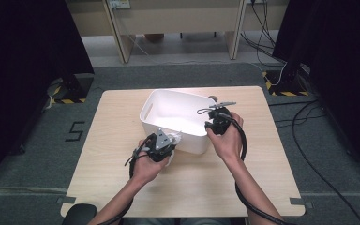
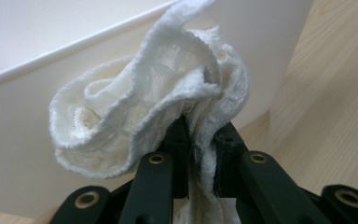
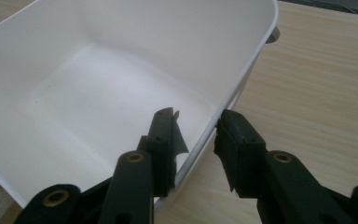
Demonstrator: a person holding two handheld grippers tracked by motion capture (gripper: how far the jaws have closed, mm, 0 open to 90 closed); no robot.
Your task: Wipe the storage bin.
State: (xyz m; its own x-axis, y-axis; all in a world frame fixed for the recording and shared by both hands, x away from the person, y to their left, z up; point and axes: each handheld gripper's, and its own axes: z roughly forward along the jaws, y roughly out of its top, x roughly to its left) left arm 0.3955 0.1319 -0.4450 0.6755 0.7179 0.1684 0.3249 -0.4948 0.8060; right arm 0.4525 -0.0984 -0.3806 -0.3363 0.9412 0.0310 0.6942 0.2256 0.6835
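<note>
The left tongs (image 2: 200, 140) are clamped tight on a bunched white cloth (image 2: 154, 102), held just outside the near wall of the white plastic bin (image 1: 168, 129) on the table (image 1: 122, 178). To drop it in cleanly, lift the cloth over the rim before letting go. The right tongs (image 3: 196, 140) straddle the bin's right wall, part open, not visibly pinching it; they should steady it.

Cloth's (image 2: 168, 107) lower end between jaws

One white bin (image 1: 176, 117) is sitting on one wooden table (image 1: 122, 140). One white cloth (image 2: 158, 93) is hanging just beside the bin's near wall, possibly a single folded piece.
</note>
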